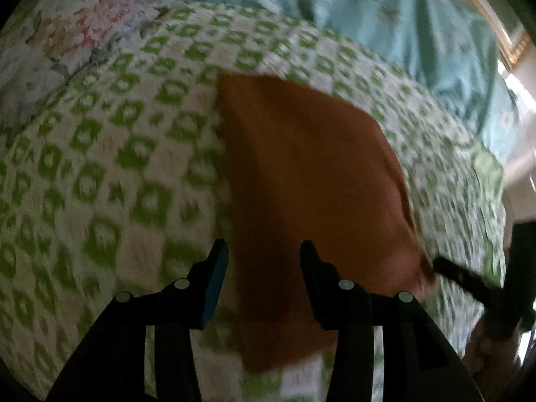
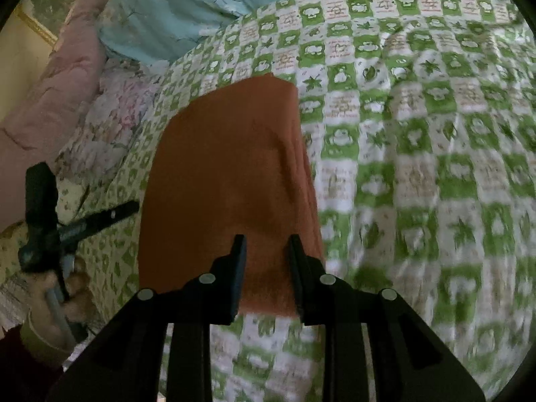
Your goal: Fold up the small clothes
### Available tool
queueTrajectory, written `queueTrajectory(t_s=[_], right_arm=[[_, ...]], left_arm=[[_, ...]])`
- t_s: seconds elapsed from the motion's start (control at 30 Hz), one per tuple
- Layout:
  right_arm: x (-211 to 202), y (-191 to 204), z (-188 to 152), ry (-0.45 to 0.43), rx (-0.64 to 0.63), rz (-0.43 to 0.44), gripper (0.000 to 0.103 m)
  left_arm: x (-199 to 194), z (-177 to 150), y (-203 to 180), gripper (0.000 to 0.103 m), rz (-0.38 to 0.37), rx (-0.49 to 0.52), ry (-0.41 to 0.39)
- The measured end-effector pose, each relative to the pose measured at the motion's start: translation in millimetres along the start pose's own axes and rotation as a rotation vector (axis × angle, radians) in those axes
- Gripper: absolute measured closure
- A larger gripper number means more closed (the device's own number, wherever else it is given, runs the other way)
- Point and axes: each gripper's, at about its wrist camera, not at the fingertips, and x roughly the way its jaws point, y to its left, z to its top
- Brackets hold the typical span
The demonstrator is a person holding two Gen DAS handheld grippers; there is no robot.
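In the left wrist view, our left gripper hung with its jaws apart and nothing between them, above the orange cloth, which lay flat on the green-checked bedspread. The right gripper showed at 4 o'clock by the cloth's edge; we could not tell its jaws there.

In the right wrist view, our right gripper stood open over the cloth's near edge. The left gripper sat at 9 o'clock, beside the cloth.
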Motion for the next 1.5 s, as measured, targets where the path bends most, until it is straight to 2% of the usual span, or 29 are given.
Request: queueTrajectory(t_s=[0.1, 0.17, 0.23, 0.37, 0.5, 0.77, 0.8, 1.07, 1.3, 1.5], right_arm=[[-5, 8, -17, 0.005, -0.034, -0.027, 0.074], [-8, 12, -27, 0.005, -0.048, -0.042, 0.064], [-11, 16, -38, 0.001, -0.068, -0.06, 0.06], [-24, 27, -61, -0.032, -0.127, -0.097, 0.059], [-32, 36, -81, -0.05, -0.171, -0.115, 0.051], [-44, 45, -113, -0.058, -0.197, -0.136, 0.022], [-44, 46, -115, -0.061, -0.198, -0.136, 0.021], [-38, 58, -116, -0.06, -0.246, -0.148, 0.017], [-31, 62, -100, -0.065, -0.266, -0.171, 0.017], [-23, 64, -86, -0.055, -0.263, -0.155, 0.016]], left_arm=[[-14, -32, -9, 0.051, 0.001, 0.041, 0.005], [-22, -51, -12, 0.046, 0.024, 0.067, -0.004], [-29, -67, -12, 0.041, 0.049, 0.087, -0.008], [-37, -89, -7, 0.034, 0.084, 0.108, -0.006], [-44, -105, -4, 0.03, 0.137, 0.155, -0.017], [-52, -134, -7, 0.028, 0.192, 0.222, -0.036], [-52, -137, -8, 0.028, 0.191, 0.226, -0.033], [-60, -133, -12, 0.018, 0.198, 0.239, -0.069], [-54, -115, -16, 0.017, 0.25, 0.252, -0.078], [-46, -104, -22, 0.015, 0.261, 0.255, -0.074]])
